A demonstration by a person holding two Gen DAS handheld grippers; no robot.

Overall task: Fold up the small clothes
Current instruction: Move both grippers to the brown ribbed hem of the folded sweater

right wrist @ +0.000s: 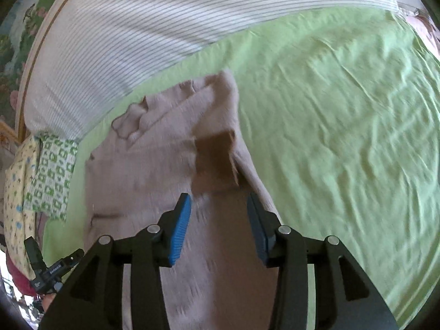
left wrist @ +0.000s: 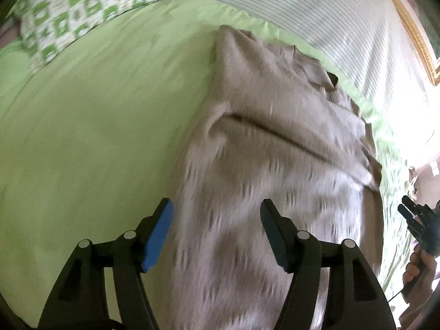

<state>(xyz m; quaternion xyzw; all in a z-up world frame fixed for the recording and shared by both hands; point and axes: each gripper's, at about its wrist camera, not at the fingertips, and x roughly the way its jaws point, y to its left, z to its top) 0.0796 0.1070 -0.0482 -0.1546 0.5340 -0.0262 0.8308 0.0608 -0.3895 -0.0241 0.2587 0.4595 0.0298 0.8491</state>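
Sweater: as it lies on the green bed sheet (left wrist: 96, 126), my beige sweater (left wrist: 275, 143) stretches lengthwise, collar (left wrist: 316, 78) at its far end near the striped bedding (left wrist: 316, 16).
Sleeve: one sleeve (right wrist: 170, 110) is folded across the sweater's chest; a darker brown patch (right wrist: 214, 159) shows on the sweater just beyond my right fingers.
Left gripper (left wrist: 217, 233): fingers spread apart, empty, over the sweater's lower body.
Right gripper (right wrist: 218, 225): fingers parted, holding nothing, over the sweater's hem side.
Pillow (left wrist: 77, 13): well apart from the sweater.
Risk: I judge the knit is thick and floppy; pinching only the top layer would drag the sweater askew and undo the sleeve.
Cause: motion blur suggests fast approach, so uneven grips.
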